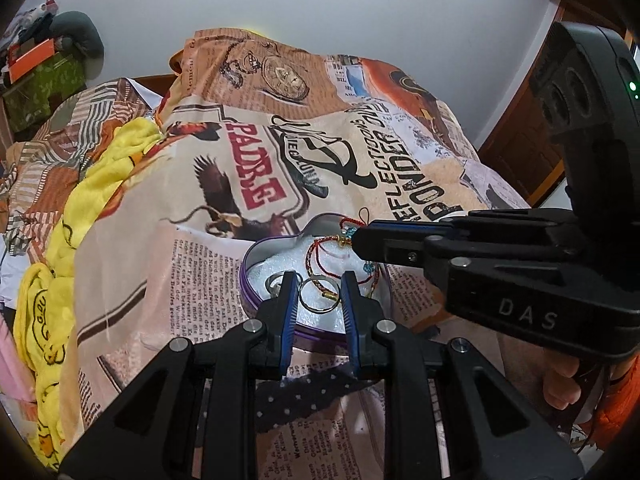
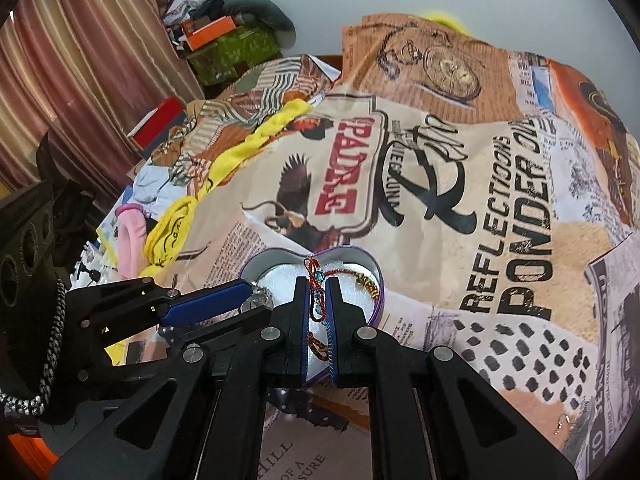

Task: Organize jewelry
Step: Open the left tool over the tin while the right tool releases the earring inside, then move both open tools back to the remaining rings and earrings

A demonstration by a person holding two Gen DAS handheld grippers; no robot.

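Note:
A heart-shaped purple tin (image 1: 245, 276) with white foam inside sits on the printed bedspread; it also shows in the right wrist view (image 2: 379, 292). In it lie a silver ring (image 1: 318, 295), another silver ring (image 1: 276, 281) and red cord bracelets (image 1: 320, 256). My left gripper (image 1: 318, 286) is open over the tin's near side, its fingers either side of the silver ring. My right gripper (image 2: 318, 300) is shut on a red cord bracelet with blue beads (image 2: 318, 284) over the tin; it also shows in the left wrist view (image 1: 356, 240).
The printed bedspread (image 1: 248, 148) covers the bed. Yellow cloth (image 1: 80, 208) and pink cloth (image 2: 132, 240) lie at the left. Boxes (image 2: 224, 44) and a curtain (image 2: 80, 72) stand at the far left. A small gold earring (image 2: 562, 426) lies on the bedspread at the right.

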